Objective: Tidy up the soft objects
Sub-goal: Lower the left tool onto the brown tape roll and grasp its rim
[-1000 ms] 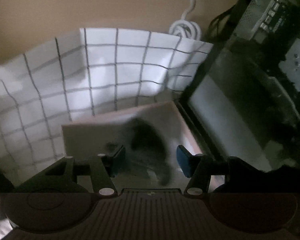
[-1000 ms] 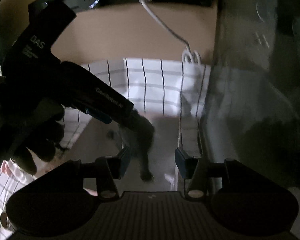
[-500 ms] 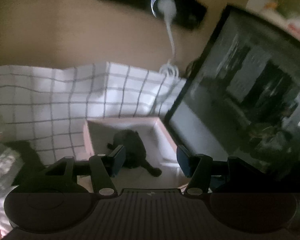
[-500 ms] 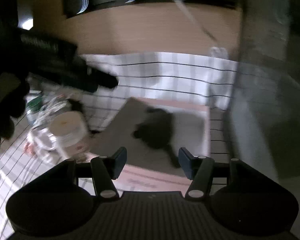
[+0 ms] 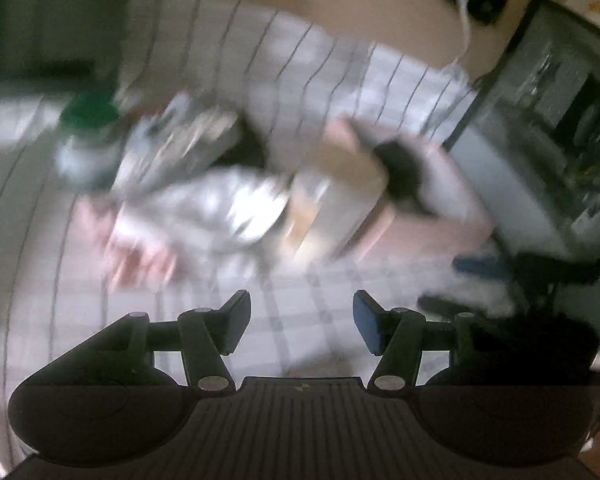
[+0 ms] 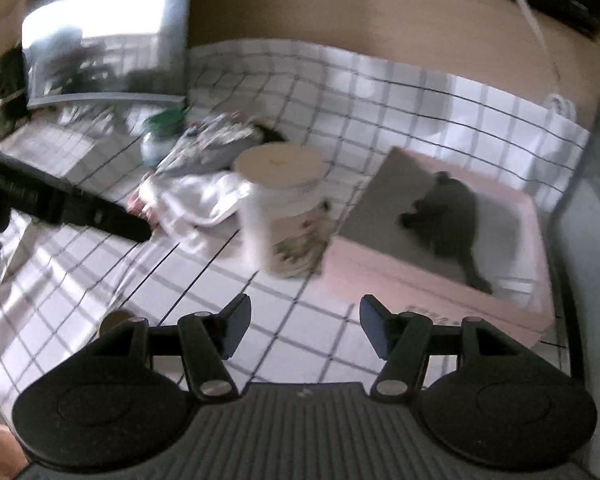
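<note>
A dark soft toy (image 6: 452,216) lies inside a shallow pink box (image 6: 424,280) at the right of a checked cloth; it also shows, blurred, in the left wrist view (image 5: 404,172). A pile of soft items lies left of the box: a white cloth (image 6: 192,200) and a patterned fabric (image 6: 212,140). My right gripper (image 6: 302,326) is open and empty, hovering over the cloth in front of the box. My left gripper (image 5: 300,324) is open and empty, back from the pile; its body (image 6: 60,204) shows at the left in the right wrist view.
A white lidded tub (image 6: 280,208) stands between the pile and the box. A green-capped jar (image 6: 160,136) sits behind the pile. A dark monitor (image 5: 540,140) stands at the right, another screen (image 6: 100,40) at the back left. A white cable (image 6: 540,40) hangs from a wall power strip.
Both grippers have pulled back and away from the pink box, leaving the dark toy lying in it. The left view has swung left and is blurred by motion.
</note>
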`<state>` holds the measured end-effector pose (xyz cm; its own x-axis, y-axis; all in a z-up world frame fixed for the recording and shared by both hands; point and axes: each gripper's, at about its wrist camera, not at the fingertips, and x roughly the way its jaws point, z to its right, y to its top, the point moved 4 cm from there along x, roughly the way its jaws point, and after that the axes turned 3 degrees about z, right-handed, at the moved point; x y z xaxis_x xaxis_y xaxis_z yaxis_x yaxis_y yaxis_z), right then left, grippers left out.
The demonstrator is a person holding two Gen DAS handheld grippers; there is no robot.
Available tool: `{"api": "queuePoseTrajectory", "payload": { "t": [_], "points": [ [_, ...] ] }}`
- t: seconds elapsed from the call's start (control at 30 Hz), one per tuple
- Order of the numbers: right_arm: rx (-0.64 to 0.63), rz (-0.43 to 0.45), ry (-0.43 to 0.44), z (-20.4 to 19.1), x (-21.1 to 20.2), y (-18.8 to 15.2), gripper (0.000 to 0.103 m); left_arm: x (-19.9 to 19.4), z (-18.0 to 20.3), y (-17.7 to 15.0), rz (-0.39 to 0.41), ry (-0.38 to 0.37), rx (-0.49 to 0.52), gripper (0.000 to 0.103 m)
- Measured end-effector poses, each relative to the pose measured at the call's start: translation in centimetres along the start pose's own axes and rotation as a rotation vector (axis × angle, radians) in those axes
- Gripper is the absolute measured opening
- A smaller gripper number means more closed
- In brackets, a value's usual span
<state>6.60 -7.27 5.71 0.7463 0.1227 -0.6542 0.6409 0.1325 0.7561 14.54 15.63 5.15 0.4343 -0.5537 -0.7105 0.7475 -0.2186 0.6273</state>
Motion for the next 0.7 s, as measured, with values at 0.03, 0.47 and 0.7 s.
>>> {"api": "queuePoseTrajectory", "payload": {
  "t": [0.03,0.47,0.7],
  "points": [
    [-0.015,-0.006,0.002,-0.6,0.1,-0.1,0.061,-0.1,-0.3,-0.8,-0.014,0.006,0.007,0.061],
    [-0.020,-0.066,0.000,-2.3,0.6,-1.2,0.061,2.1,-0.1,-5.2,-0.107,0.068,0.041,0.061],
    [0.004,-0.081,-0.022,-1.5,0.7,-2.0,0.061,3.3,-0.1,-5.5,-0.126,0.147,0.089,0.028]
  ]
}}
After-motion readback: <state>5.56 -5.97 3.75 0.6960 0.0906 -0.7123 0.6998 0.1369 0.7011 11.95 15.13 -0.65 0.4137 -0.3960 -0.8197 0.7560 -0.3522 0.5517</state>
